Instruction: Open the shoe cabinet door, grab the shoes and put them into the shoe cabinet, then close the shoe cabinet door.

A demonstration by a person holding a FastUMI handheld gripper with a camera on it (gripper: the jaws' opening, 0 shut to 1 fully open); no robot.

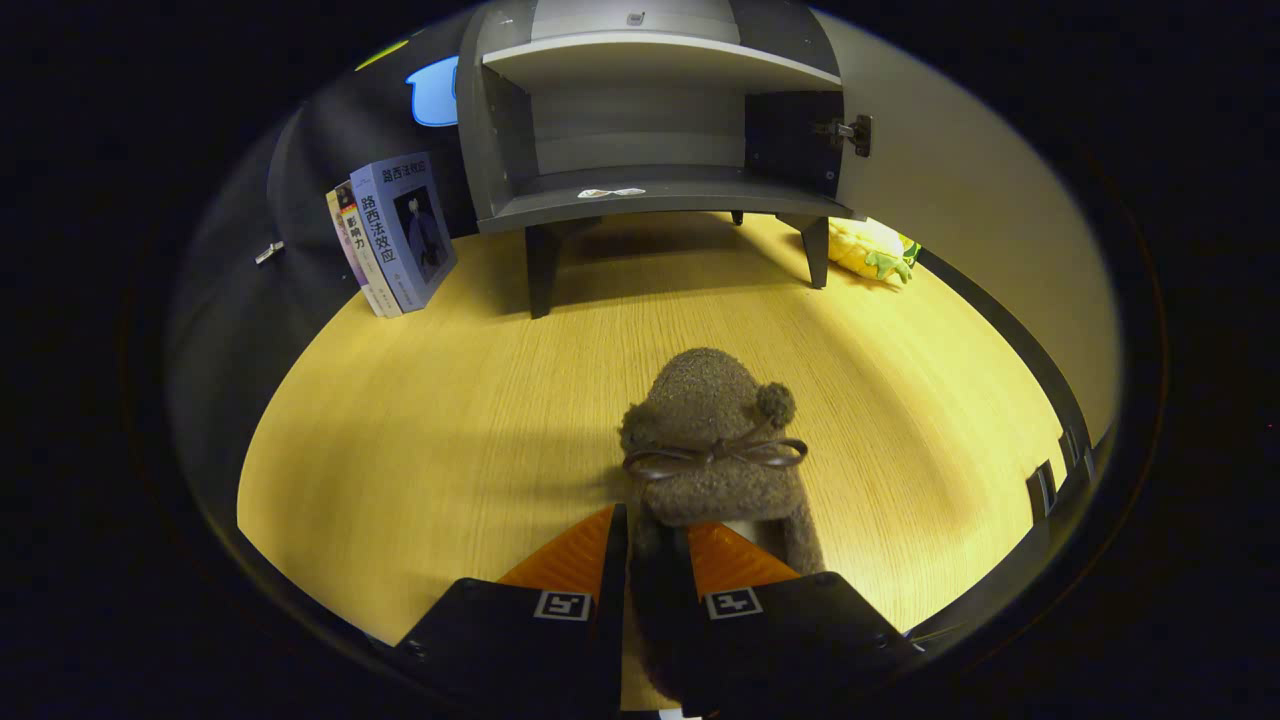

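Looking along the gripper, we see its two fingers closed on the heel side of a brown fuzzy shoe — both fingers press on it, one from each side. The shoe has a thin bow across the top and small pompoms at its sides, and its toe points away from us, toward the shoe cabinet.

We take the shoe cabinet as our landmark. It is grey, it stands on short legs on the wooden table, and its door is swung wide open to the right, with a hinge visible at the edge. The lower shelf inside carries only a small pale scrap. The shoe is well in front of the cabinet, not yet inside. To the left of the cabinet some books stand leaning together — to the right of it, just behind the front leg, lies a yellow and green plush toy
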